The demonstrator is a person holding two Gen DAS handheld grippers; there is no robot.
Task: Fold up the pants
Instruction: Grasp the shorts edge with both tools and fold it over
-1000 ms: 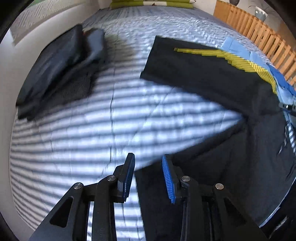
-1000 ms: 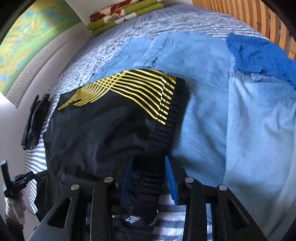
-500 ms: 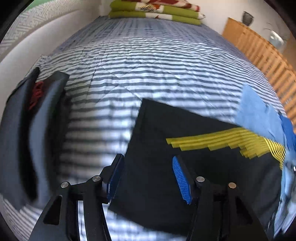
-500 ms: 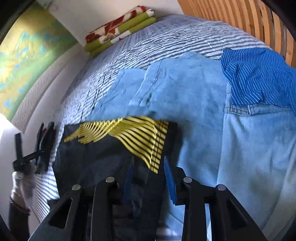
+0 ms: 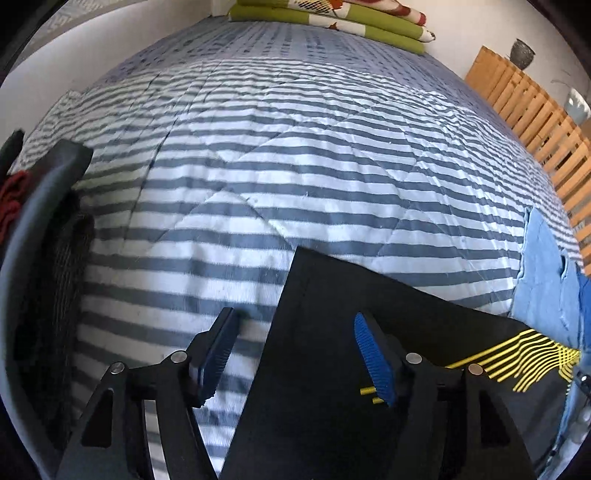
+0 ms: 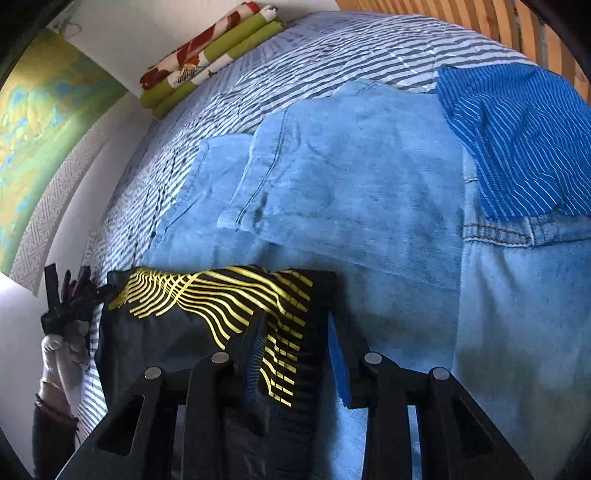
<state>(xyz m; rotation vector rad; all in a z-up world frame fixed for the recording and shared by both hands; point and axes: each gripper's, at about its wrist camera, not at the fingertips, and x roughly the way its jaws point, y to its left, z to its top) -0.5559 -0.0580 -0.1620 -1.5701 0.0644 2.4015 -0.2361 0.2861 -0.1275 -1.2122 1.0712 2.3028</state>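
Note:
Black pants (image 5: 369,306) with yellow stripes (image 6: 221,295) lie folded on the striped bed. My left gripper (image 5: 295,360) hovers wide open over the pants' far left corner, one finger above the quilt and the other above the black cloth, with nothing between them. In the right wrist view that left gripper (image 6: 62,295) shows at the pants' far end, held by a gloved hand (image 6: 55,350). My right gripper (image 6: 295,363) has the striped waistband bunched between its blue pads and looks shut on it.
A pile of dark folded clothes (image 5: 44,229) lies at the bed's left edge by the wall. Light blue jeans (image 6: 351,184) and a blue striped garment (image 6: 517,140) spread to the right. Folded green bedding (image 5: 332,18) sits at the far end, a wooden slatted rail (image 5: 535,118) runs along the right.
My left gripper has opened wider and travelled along the black pants to their far corner. The right wrist view has tilted up, with the waistband still between its fingers.

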